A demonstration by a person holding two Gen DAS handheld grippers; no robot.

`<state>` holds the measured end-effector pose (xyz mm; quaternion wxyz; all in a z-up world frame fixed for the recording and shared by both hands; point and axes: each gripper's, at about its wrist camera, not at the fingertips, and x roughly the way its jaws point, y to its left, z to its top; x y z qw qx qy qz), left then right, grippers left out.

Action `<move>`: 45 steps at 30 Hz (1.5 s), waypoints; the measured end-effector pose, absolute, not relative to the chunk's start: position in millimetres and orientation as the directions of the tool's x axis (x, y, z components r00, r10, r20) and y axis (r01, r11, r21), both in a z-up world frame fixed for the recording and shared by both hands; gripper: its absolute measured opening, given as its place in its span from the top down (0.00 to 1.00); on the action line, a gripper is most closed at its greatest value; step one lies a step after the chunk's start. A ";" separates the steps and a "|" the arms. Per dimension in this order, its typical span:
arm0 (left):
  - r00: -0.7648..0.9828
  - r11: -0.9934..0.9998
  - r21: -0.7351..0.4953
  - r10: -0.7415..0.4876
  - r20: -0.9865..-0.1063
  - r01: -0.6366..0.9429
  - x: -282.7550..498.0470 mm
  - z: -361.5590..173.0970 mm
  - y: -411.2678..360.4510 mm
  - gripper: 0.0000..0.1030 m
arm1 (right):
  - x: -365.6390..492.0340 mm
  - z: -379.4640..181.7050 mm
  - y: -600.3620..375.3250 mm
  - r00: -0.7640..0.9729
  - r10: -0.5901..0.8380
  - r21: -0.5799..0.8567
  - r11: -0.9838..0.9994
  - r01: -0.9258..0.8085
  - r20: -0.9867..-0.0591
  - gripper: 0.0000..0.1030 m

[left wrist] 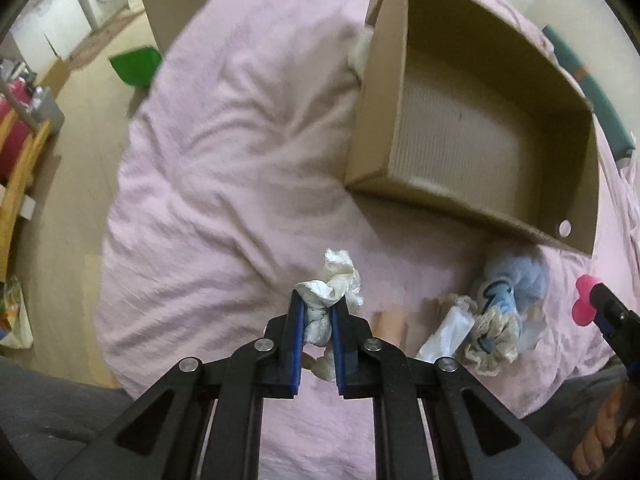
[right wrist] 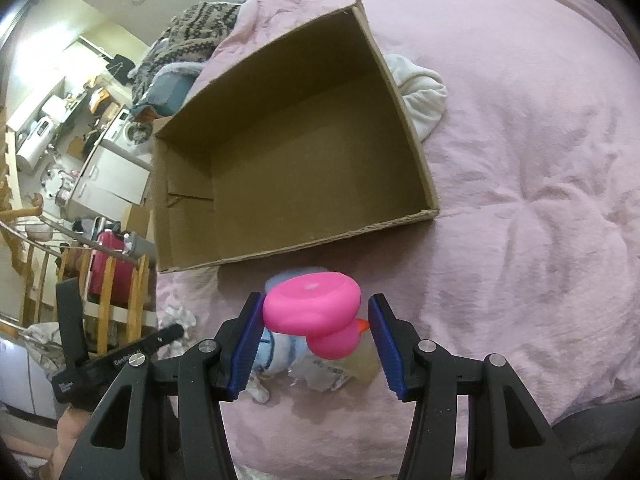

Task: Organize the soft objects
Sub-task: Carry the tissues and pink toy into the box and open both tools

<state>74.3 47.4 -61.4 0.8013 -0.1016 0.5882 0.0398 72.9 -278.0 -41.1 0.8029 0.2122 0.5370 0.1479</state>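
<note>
My left gripper (left wrist: pixel 318 308) is shut on a crumpled white cloth (left wrist: pixel 336 280), held above the pink bedspread (left wrist: pixel 224 160). An empty cardboard box (left wrist: pixel 472 120) lies on the bed ahead to the right. A light blue soft doll with lace trim (left wrist: pixel 500 300) lies on the bed in front of the box. My right gripper (right wrist: pixel 316 312) is shut on a pink rubber duck (right wrist: pixel 316 312) with an orange beak, above the blue doll (right wrist: pixel 280 352) and just short of the box (right wrist: pixel 288 160). The duck (left wrist: pixel 585 300) also shows at the right edge of the left wrist view.
A white fluffy soft item (right wrist: pixel 420 96) lies against the box's far right side. A patterned grey blanket (right wrist: pixel 192 32) lies at the bed's far end. Left of the bed are a wooden railing (right wrist: pixel 108 292), a red suitcase (right wrist: pixel 106 264) and a green object (left wrist: pixel 136 66) on the floor.
</note>
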 end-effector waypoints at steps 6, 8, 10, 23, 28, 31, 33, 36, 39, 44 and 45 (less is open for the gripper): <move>0.418 0.985 -0.098 -0.029 -0.908 -0.144 72.0 -29.5 40.3 0.89 | 69.3 -32.8 -271.1 0.395 0.478 0.499 0.865 -0.056 -0.784 0.46; 0.444 0.986 -0.093 -0.023 -0.896 -0.137 70.6 -20.2 39.2 0.89 | 68.5 -29.2 -270.1 0.405 0.483 0.501 0.863 -0.069 -0.776 0.46; 0.468 0.985 -0.100 -0.023 -0.883 -0.140 70.1 -7.7 40.3 0.89 | 67.9 -24.6 -269.7 0.418 0.484 0.499 0.863 -0.081 -0.769 0.46; 0.597 0.993 -0.084 -0.021 -0.802 -0.078 109.0 40.0 27.0 0.89 | 94.2 12.3 -268.8 0.484 0.475 0.458 0.874 -0.162 -0.735 0.46; 0.656 0.998 -0.054 -0.026 -0.755 -0.022 133.8 40.6 0.6 0.89 | 116.3 9.1 -263.1 0.504 0.438 0.410 0.896 -0.172 -0.744 0.46; 0.671 0.999 -0.034 -0.032 -0.741 0.009 143.6 30.1 -13.5 0.89 | 122.7 -5.1 -262.7 0.505 0.424 0.406 0.901 -0.151 -0.752 0.46; 0.663 0.999 -0.031 -0.035 -0.748 0.017 148.9 20.4 -19.8 0.89 | 125.2 -15.6 -261.8 0.496 0.393 0.380 0.916 -0.133 -0.774 0.46; 0.652 0.999 -0.016 -0.032 -0.758 0.031 151.9 8.2 -24.3 0.89 | 128.9 -23.7 -261.7 0.487 0.379 0.370 0.921 -0.118 -0.787 0.46; 0.628 0.999 -0.030 -0.035 -0.778 0.018 156.4 -2.4 -21.5 0.89 | 130.3 -28.8 -261.7 0.478 0.365 0.358 0.927 -0.109 -0.799 0.46; 0.593 0.998 -0.056 -0.033 -0.804 -0.020 157.5 -14.8 -11.8 0.89 | 133.0 -37.0 -261.2 0.454 0.358 0.361 0.929 -0.086 -0.815 0.46; 0.591 0.998 -0.050 -0.026 -0.806 -0.024 158.0 -16.0 -12.4 0.88 | 135.2 -37.1 -259.8 0.455 0.352 0.353 0.932 -0.085 -0.818 0.46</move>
